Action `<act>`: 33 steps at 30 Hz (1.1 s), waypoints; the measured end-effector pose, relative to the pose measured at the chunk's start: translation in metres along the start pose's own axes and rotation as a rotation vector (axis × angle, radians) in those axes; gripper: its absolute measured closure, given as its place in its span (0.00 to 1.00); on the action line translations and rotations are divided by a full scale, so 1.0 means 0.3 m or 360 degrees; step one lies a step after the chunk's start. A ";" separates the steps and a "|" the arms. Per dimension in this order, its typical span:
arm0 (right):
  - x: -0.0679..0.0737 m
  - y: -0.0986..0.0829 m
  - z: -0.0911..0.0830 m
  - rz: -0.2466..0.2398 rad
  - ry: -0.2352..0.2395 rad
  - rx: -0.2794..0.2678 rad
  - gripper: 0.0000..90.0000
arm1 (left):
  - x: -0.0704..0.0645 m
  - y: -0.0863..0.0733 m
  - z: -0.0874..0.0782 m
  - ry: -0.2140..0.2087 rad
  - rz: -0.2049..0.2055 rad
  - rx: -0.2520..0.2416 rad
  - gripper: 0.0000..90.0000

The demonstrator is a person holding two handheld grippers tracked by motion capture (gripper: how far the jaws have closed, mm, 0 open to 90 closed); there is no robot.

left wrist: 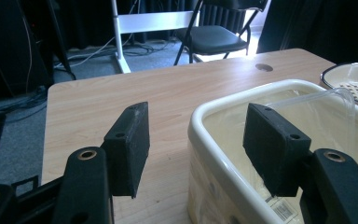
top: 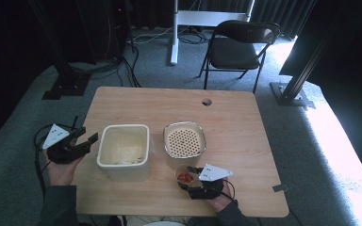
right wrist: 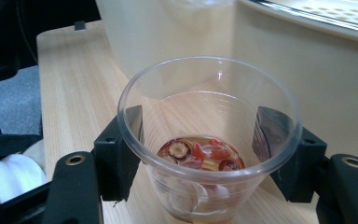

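Desk (top: 245,141): light wood top with rounded corners and a round cable hole (top: 207,101) near the far edge.

Item 1. Clear plastic cup (top: 185,175), upright near the near edge of the desk, just in front of the strainer dish. In the right gripper view the cup (right wrist: 209,140) holds red slices and pale pieces in a shallow layer of liquid at its bottom (the pieces are too small to identify further).

Item 2. Right gripper (top: 194,179), held in the person's right hand (top: 221,200) at the near edge. Its two black jaws stand on either side of the cup, one against each wall, pinching it; the cup's base sits on or just above the wood, which of the two I cannot tell.

Item 3. Cream rectangular tub (top: 123,150), deep, with a thick rolled rim, standing left of centre on the desk. The left gripper view shows a clear plastic container (left wrist: 317,116) lying inside the tub (left wrist: 214,154) and a barcode label on its near wall.

Item 4. Left gripper (top: 86,141), held in the person's left hand (top: 61,169) at the left edge of the desk, just beside the tub. Jaws spread wide and gripping nothing; in its own view one jaw is over bare wood, the other over the tub's near rim.

Item 5. Cream dish with a perforated strainer insert (top: 184,140), metal-rimmed, right of the tub and near it, not touching.

Item 6. Black folding chair (top: 240,47) on the grey carpet beyond the far edge.
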State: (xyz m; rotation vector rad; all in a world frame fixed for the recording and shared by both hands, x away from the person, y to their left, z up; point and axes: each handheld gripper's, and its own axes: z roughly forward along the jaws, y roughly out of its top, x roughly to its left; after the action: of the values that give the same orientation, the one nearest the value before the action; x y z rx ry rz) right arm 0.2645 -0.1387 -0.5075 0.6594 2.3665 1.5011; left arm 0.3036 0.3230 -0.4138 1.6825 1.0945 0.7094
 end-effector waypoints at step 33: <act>-0.292 -0.027 -0.189 0.0209 -0.0548 -0.0061 0.38 | 0.007 -0.069 0.026 0.0047 -0.0063 0.0012 0.48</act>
State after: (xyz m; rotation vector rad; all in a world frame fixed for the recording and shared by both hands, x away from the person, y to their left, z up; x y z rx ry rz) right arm 0.3129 -0.2303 -0.4922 0.9920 2.0649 1.3509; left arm 0.3041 0.3243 -0.4360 1.6568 1.1497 0.7076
